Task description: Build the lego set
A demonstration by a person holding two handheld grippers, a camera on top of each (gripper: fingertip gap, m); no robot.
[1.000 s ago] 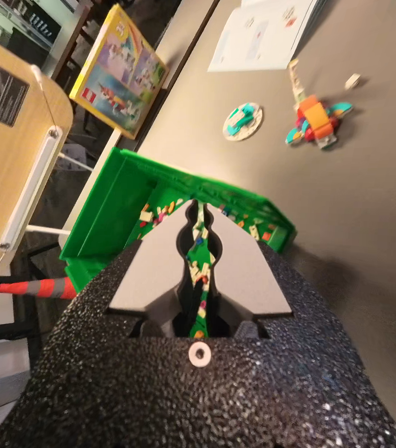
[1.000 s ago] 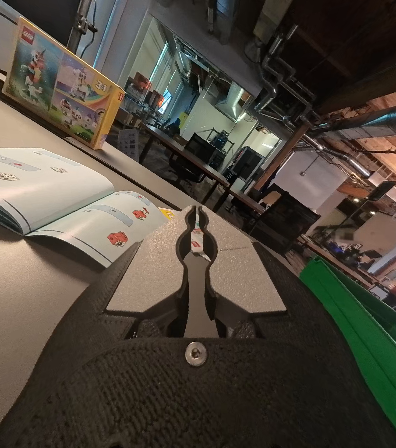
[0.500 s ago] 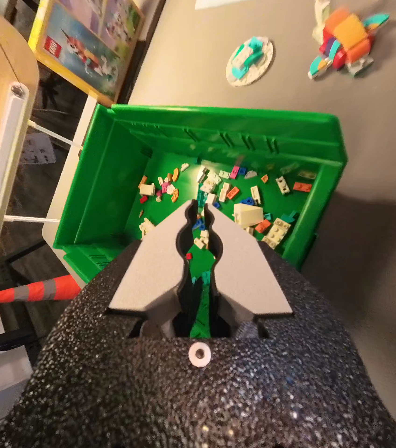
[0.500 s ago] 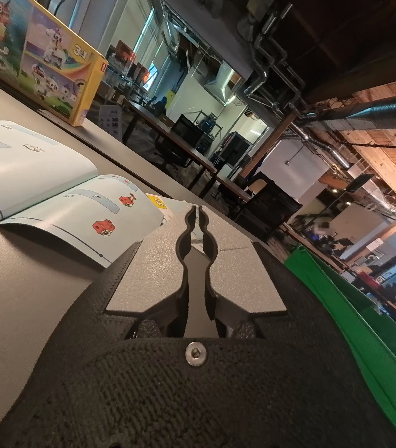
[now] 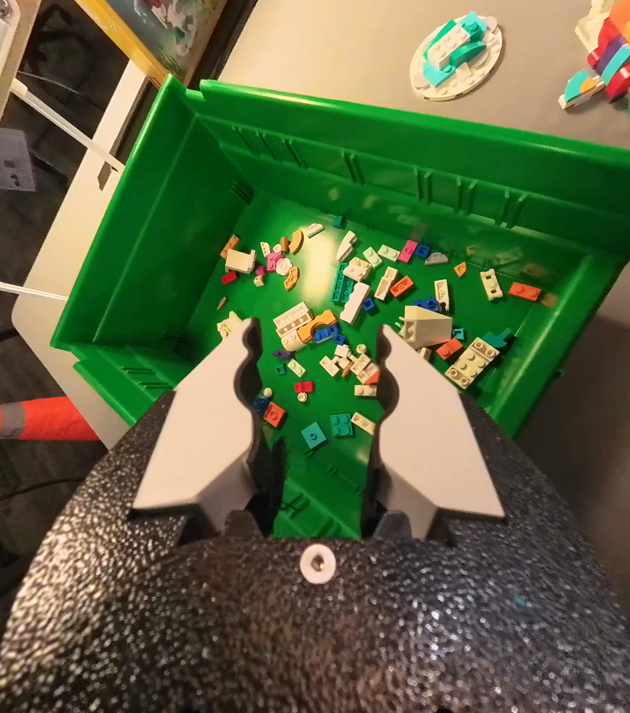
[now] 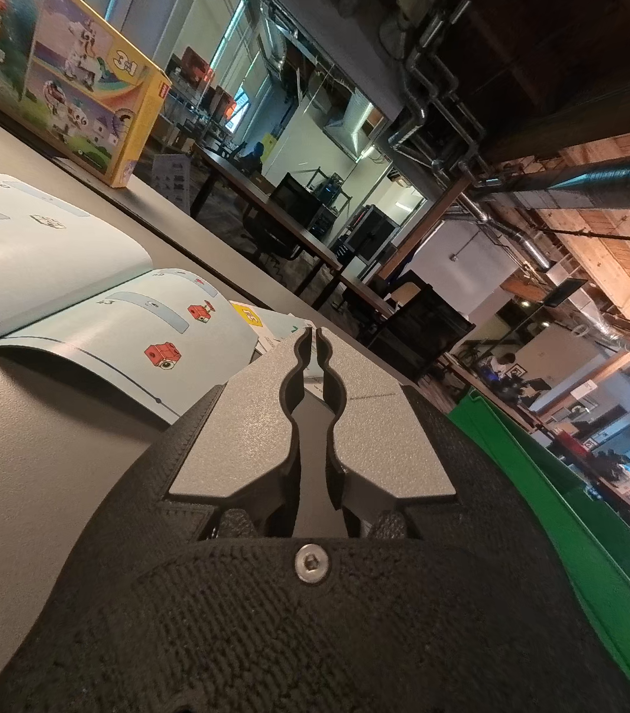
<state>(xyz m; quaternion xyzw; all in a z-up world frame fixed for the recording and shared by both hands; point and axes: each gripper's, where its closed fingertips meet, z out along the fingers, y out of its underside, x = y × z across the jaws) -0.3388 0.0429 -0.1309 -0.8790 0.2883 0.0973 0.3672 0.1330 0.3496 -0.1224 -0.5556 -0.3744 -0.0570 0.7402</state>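
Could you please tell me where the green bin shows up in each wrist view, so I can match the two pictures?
Left wrist view: green bin fills the centre, loose bricks inside.
Right wrist view: only its rim, lower right.
Shared landmark: the yellow Lego box, upper left in both.

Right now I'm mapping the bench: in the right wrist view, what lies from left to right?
Yellow set box → open instruction booklet → right hand-held gripper → green bin.

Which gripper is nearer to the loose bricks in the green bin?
Left. The left gripper hangs open above the loose bricks; the right gripper lies beside the green bin, outside.
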